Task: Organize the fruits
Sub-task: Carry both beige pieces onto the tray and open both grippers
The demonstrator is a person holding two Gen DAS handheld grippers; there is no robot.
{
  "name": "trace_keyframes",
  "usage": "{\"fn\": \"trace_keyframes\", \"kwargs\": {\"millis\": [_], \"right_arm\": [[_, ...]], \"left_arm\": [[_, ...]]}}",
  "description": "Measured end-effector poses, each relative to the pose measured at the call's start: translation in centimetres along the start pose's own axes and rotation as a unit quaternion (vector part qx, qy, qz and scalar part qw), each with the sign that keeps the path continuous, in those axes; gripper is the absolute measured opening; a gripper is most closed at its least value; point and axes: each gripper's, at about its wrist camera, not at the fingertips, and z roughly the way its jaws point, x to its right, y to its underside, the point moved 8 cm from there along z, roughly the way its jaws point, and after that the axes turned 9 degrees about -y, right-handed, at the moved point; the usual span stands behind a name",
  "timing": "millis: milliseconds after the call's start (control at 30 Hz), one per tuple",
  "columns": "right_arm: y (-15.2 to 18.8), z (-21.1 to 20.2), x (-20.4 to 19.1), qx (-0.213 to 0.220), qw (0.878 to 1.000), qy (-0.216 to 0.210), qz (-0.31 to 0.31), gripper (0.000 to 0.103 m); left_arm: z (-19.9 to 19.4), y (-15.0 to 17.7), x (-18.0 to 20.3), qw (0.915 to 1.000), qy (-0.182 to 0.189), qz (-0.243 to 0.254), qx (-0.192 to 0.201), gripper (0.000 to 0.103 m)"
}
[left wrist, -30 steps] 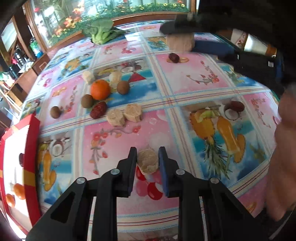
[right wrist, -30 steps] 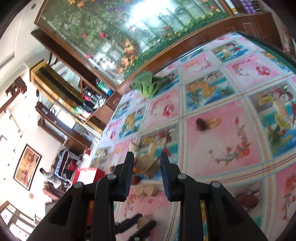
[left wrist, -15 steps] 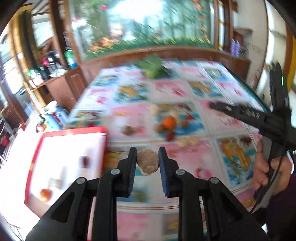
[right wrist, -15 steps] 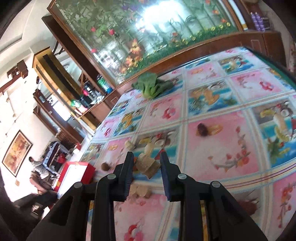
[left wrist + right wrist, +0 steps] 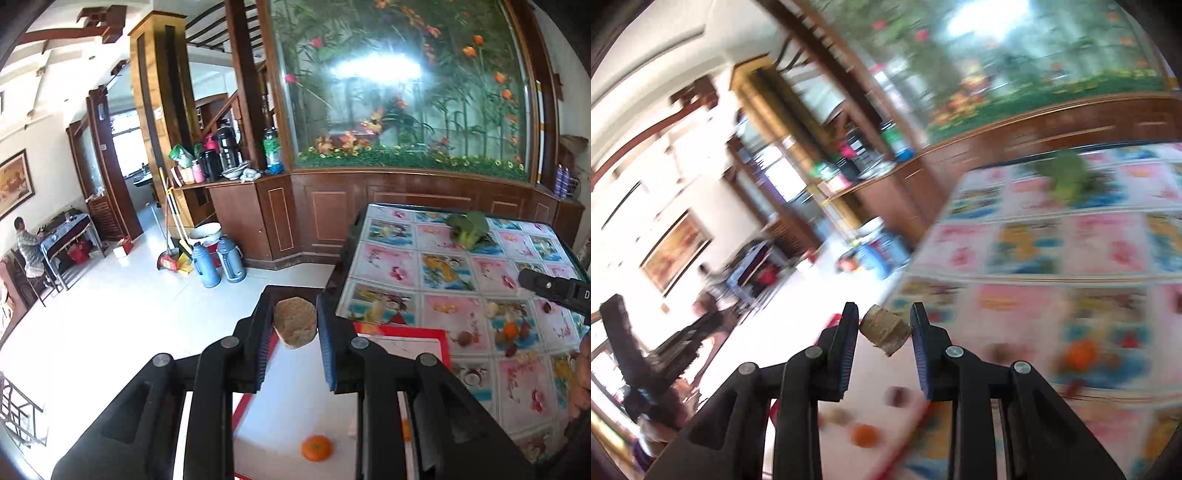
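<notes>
Both claws pinched tan chunks, left claw [image 5: 294,325] and right claw [image 5: 884,330] above the red-rimmed tray [image 5: 441,341]; best lowered close before letting go.

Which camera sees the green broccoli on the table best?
The left wrist view: the broccoli is sharp there, lying at the table's far end. The right wrist view shows it only as a smeared green blob, because that picture is blurred.

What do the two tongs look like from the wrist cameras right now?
Both tongs, left and right, are matte black, with angular arms studded with round silver rivets. Ribbed blue pads line the inner faces of the fingers. No cables or sleeves show.
</notes>
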Motion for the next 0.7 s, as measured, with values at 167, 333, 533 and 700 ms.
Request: {"fn": "trace_keyframes", "kwargs": {"millis": [167, 333, 533, 700], "right_arm": [[3.1, 8.5, -1.2, -0.085, 0.996, 0.011, -0.022, 0.027], [8.2, 14.5, 1.1, -0.164, 0.984, 0.063, -0.029, 0.027], [10.9, 16.9, 2.9, -0.234, 0.967, 0.099, -0.017, 0.027], [10.8, 17.1, 2.6, -0.243, 0.963, 0.109, -0.031, 0.028]], "left_arm": [[4.3, 2.9, 0.2, 0.9985, 0.015, -0.011, -0.052, 0.026], [9.0, 8.1, 1.7, 0.9911, 0.025, -0.008, -0.131, 0.026], [12.2, 12.3, 2.5, 0.9776, 0.017, -0.003, -0.21, 0.026], [13.2, 14.0, 2.5, 0.968, 0.014, -0.005, -0.251, 0.026]]}}
